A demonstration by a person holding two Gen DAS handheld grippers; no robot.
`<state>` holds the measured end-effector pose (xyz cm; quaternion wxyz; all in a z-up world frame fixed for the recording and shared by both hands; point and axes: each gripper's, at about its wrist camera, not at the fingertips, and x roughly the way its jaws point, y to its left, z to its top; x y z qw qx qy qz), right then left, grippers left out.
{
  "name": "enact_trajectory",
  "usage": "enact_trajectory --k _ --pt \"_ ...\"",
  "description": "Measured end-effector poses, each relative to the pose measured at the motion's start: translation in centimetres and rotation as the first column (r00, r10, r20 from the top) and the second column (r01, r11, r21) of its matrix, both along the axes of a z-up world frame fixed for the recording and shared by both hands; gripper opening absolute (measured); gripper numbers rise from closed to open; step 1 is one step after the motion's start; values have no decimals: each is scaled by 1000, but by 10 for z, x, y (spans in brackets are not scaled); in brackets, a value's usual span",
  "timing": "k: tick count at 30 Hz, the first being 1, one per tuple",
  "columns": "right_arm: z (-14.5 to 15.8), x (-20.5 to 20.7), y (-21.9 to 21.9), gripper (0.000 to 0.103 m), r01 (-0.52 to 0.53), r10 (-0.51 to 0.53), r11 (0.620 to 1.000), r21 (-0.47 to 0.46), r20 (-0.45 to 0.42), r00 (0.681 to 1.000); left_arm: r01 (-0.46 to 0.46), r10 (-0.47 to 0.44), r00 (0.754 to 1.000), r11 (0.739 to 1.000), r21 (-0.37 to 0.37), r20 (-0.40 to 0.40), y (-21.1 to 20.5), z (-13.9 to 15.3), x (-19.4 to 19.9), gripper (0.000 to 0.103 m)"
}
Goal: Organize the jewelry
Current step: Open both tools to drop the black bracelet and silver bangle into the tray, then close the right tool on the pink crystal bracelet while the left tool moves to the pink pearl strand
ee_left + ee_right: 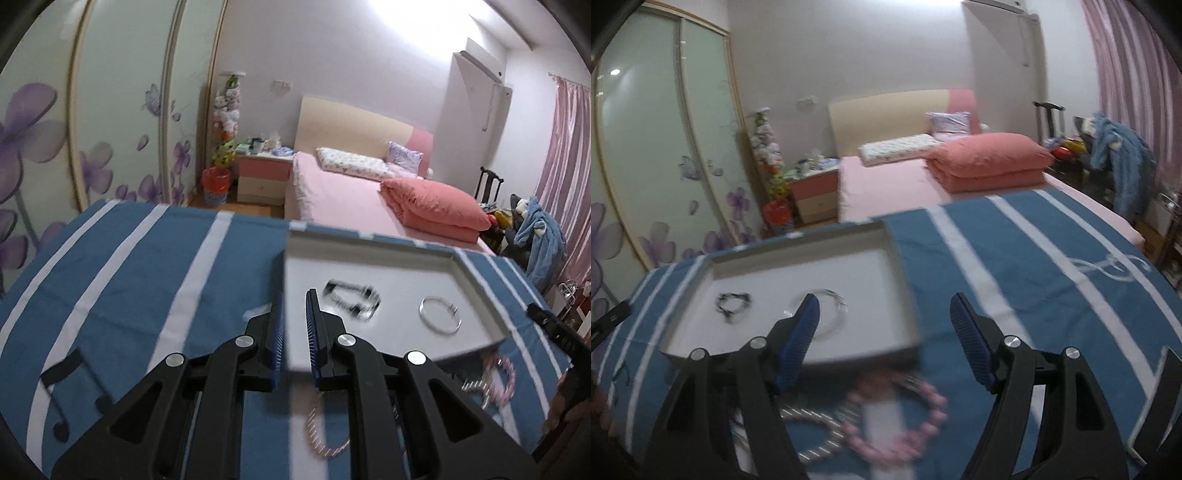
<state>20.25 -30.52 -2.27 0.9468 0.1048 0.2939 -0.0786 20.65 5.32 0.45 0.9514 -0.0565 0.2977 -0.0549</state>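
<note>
A shallow white tray (369,242) (798,242) lies on the blue striped cloth. In it are a black bead bracelet (351,299) (733,305) and a silver bangle (439,315) (833,314). My left gripper (295,310) hovers over the tray's near left corner, its jaws almost together with nothing visible between them. A thin pink cord necklace (327,439) lies on the cloth under it. My right gripper (884,306) stands open and empty by the tray's near right corner. A pink bead bracelet (897,421) (508,371) and a silver bead bracelet (812,432) lie on the cloth below it.
The cloth (129,277) (1034,277) covers the work surface and runs to a far edge. Beyond it are a pink bed (351,206), a nightstand (262,173) and a red bin (216,184). A chair with blue clothing (1123,166) stands at the right.
</note>
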Motion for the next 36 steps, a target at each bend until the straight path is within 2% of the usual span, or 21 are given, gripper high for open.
enact_trajectory --k 5,7,8,12,15,17,18,24,33,36 --pt "-25 -11 -24 53 49 -48 999 7 -104 993 -26 27 998 1000 18 -58 15 -18 -12 16" --pt "-35 -13 -25 47 38 -34 999 21 -146 989 -32 34 996 999 20 -78 17 -24 -15 30" --pt "-41 -13 -24 44 27 -22 999 24 -169 985 -31 33 996 999 22 -82 17 -26 -16 32" --pt "-56 -3 -12 39 -12 13 1000 5 -248 969 -9 13 995 999 36 -98 11 -32 -24 33" --pt "-67 1 -5 35 -27 19 999 -21 -297 955 14 -8 994 999 53 -111 4 -35 -27 39" --pt "-68 2 0 18 -31 8 997 -73 -300 954 28 -21 992 998 61 -121 0 -38 -29 42" --pt "-69 2 1 15 -41 15 996 -82 -301 954 37 -29 991 997 63 -127 -2 -39 -29 44" --pt "-70 -1 -13 14 14 -30 998 -57 -292 956 99 -82 982 991 95 -169 -19 -48 -27 54" --pt "-69 1 -12 14 11 -29 998 -61 -294 955 147 -107 965 976 159 -239 -42 -69 -19 54" --pt "-70 0 -13 14 10 -27 998 -58 -294 956 132 -92 964 980 151 -249 -38 -71 -15 54"
